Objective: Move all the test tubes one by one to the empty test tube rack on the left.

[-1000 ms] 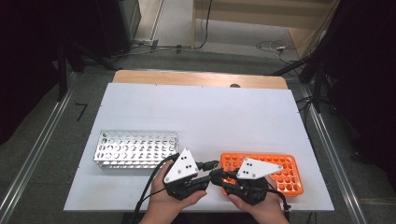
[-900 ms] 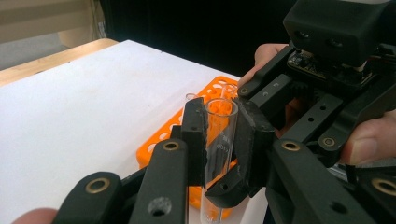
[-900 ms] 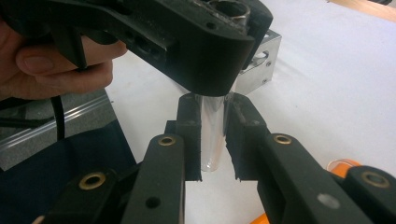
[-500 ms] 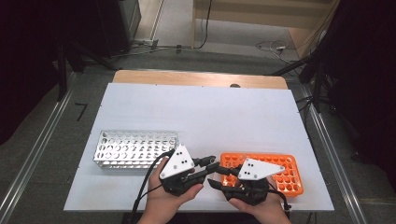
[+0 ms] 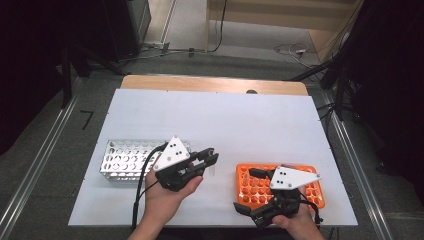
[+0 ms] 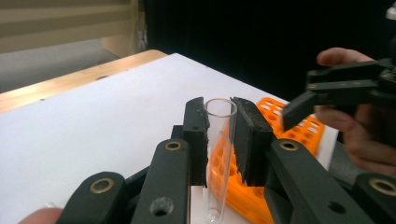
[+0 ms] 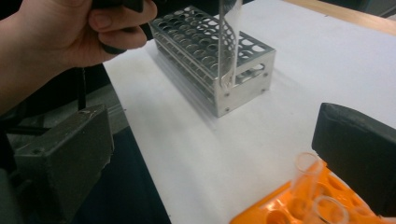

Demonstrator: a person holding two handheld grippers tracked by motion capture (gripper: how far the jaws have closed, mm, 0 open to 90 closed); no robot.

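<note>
**Clear tube clamped in left gripper between two racks**

The white table [image 5: 210, 120] carries a metal rack [image 5: 125, 159] at the left and an orange rack [image 5: 260, 186] at the right, well apart; the left gripper [image 6: 219, 135] pinches an upright clear test tube [image 6: 217, 158] above the table between both racks; the right gripper [image 5: 245, 192] sits at the orange rack's near-left corner, jaws spread wide; two clear tubes [image 7: 306, 179] stand in the orange rack.

A shiny perforated metal rack [image 5: 127, 159], a glossy orange plastic rack [image 5: 260, 185] (clear glassy tube [image 6: 217, 154]), matt white tabletop [image 5: 215, 120].
</note>
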